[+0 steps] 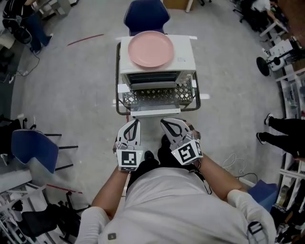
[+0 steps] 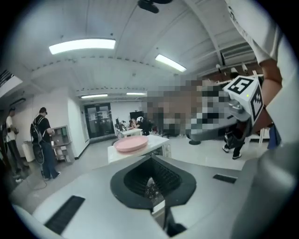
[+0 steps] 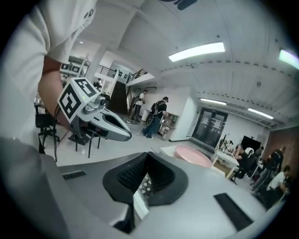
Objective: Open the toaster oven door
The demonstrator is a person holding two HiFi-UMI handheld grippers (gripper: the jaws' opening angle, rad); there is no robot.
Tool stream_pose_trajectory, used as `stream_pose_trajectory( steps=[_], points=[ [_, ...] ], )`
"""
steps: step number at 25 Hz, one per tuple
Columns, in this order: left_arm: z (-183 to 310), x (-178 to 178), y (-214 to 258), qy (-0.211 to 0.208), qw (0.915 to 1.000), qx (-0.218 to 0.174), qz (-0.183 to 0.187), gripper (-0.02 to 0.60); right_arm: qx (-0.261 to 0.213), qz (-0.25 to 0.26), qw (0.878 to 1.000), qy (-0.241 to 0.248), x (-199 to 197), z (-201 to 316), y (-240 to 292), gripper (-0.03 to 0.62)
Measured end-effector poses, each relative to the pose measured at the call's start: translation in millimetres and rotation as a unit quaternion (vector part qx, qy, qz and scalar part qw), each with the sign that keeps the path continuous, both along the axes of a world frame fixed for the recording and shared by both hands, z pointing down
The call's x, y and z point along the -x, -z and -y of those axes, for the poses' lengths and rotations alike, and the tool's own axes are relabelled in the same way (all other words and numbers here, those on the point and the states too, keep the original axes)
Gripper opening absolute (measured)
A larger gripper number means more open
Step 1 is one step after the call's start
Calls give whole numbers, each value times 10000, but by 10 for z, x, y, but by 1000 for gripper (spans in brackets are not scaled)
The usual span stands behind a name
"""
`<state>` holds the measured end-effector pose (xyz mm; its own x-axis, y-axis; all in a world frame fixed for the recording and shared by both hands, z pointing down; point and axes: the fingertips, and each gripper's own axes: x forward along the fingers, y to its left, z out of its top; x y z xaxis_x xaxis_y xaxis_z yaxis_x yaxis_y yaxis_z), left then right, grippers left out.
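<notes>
Nearest to me, at the bottom of the head view, are the person's torso and forearms. Just above them, in the lower middle of the frame, both tools are held side by side. The left gripper (image 1: 136, 122) has its jaws pressed together with nothing between them, and the right gripper (image 1: 165, 122) is the same, closed and empty. Both tips point up the frame and stop short of the wire basket (image 1: 185, 95), touching nothing.

The white toaster oven (image 1: 185, 58) sits in that basket at the upper middle of the frame. Its door (image 1: 153, 78) faces the grippers and, as far as I can tell, stands closed. A pink plate (image 1: 150, 49) lies flat on the oven's top. Beyond the oven, at the top edge, is a blue chair (image 1: 146, 14).
</notes>
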<state>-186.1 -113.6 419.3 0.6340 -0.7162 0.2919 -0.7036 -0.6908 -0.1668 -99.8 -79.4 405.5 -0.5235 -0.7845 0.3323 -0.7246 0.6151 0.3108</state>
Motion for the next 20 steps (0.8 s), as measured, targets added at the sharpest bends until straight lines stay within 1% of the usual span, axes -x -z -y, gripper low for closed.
stream_pose_trajectory(
  steps=[2, 4, 5, 8, 10, 12, 14, 16, 20],
  points=[
    [-57, 99, 240, 3, 9998, -23, -209, 15, 2, 435, 9990, -120, 32, -61, 225, 20],
    [-150, 165, 452, -66, 9996, -148, -250, 15, 45, 836, 9961, -271, 58, -140, 434, 20],
    [-191, 184, 557, -101, 9993, -208, -293, 15, 45, 920, 9953, -308, 63, -169, 527, 20],
    [-299, 240, 782, -162, 9983, -254, -507, 15, -14, 963, 9944, -424, 67, -223, 687, 19],
    [-392, 277, 845, -244, 9976, -180, -623, 15, 32, 1121, 9916, -651, 77, -297, 742, 20],
    [-487, 283, 887, -412, 9970, -183, -623, 15, 65, 1250, 9884, -865, 85, -382, 827, 20],
    [-578, 285, 924, -561, 9965, -246, -563, 15, -32, 1223, 9883, -915, 92, -466, 911, 20],
    [-663, 290, 965, -606, 9961, -257, -585, 15, -100, 1185, 9887, -914, 80, -556, 963, 20],
    [-769, 284, 1046, -594, 9956, -262, -670, 15, -95, 1266, 9863, -1052, 4, -673, 1036, 20]
  ],
)
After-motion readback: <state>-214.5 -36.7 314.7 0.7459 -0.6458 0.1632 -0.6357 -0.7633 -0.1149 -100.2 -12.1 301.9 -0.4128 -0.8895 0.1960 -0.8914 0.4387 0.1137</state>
